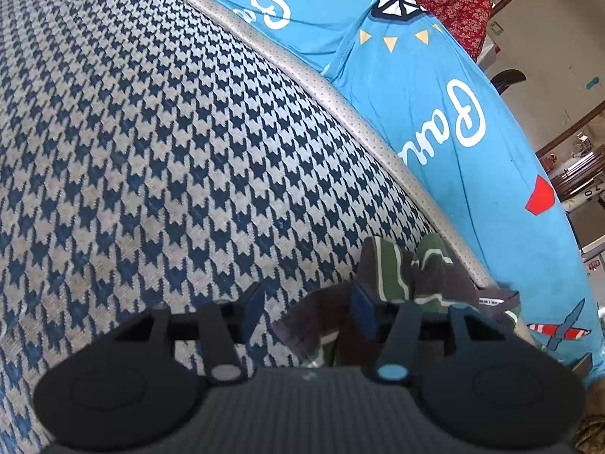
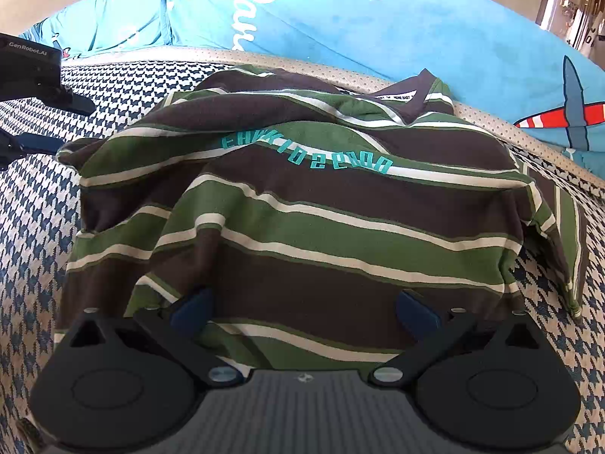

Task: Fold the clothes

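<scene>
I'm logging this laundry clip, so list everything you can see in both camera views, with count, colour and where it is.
striped shirt: one, green, brown and white with teal lettering, lying rumpled on the houndstooth cover, collar toward the blue bedding.
houndstooth cover: one, navy and beige, spread under the shirt.
perforated edging: one strip, beige, between cover and bedding.
blue bedding: bright blue with white script, red and yellow shapes, beyond the edging.
red floral cloth: one, far background.
left gripper: one, black with blue pads, open, a shirt edge between its fingers.
right gripper: one, black with blue pads, open over the shirt's near hem.
</scene>
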### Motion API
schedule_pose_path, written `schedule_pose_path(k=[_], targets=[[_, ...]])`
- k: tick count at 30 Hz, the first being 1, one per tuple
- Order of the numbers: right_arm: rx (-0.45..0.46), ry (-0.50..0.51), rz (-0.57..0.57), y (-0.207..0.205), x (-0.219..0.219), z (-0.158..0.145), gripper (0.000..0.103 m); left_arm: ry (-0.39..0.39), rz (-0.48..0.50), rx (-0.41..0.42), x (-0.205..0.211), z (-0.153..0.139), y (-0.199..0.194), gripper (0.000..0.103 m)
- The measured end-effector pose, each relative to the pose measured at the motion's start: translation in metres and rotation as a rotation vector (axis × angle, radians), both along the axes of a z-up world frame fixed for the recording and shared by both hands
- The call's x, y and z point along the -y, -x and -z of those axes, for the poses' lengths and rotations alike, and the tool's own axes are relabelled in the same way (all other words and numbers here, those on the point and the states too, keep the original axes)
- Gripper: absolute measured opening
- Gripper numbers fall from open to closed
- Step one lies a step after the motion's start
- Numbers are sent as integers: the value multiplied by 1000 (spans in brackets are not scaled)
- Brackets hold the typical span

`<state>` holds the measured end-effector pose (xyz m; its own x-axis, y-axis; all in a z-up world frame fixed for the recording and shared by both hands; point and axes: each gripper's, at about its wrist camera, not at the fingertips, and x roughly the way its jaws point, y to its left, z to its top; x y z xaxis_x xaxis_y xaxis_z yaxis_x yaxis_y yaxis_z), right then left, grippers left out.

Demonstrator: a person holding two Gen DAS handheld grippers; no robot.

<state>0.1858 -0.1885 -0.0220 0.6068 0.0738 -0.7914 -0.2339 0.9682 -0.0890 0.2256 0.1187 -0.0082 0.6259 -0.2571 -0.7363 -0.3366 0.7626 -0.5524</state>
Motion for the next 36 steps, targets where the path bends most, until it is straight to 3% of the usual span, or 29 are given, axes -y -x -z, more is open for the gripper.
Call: schedule_pose_path(k=[2, 6, 9, 11, 16, 22, 26, 31, 36], targets=[[2, 1, 0, 0, 0, 0, 103, 53, 29, -29, 2, 8, -5, 50], [5, 1, 0, 0, 0, 1, 103, 76, 49, -55, 11, 18, -11, 50], [6, 1, 0, 0, 0, 1, 103, 150, 54, -66, 15, 26, -12, 50], [6, 1, -1, 1, 0, 1, 103, 148, 51, -65, 19, 27, -13, 49], [9, 1, -1, 0, 0, 1, 103, 152, -16, -61, 17, 29, -9, 31], [9, 0, -3, 1, 1, 2, 103, 197, -80, -60, 10, 32, 0, 29], [9, 0, -3, 1, 1, 1, 103, 92, -74, -57, 16, 27, -1, 13], [8, -1, -4, 0, 1, 1, 103, -42, -42, -23, 33, 17, 1, 3], [6, 0, -4, 0, 1, 1, 103, -306, -16, 128, 60, -17, 13, 3]])
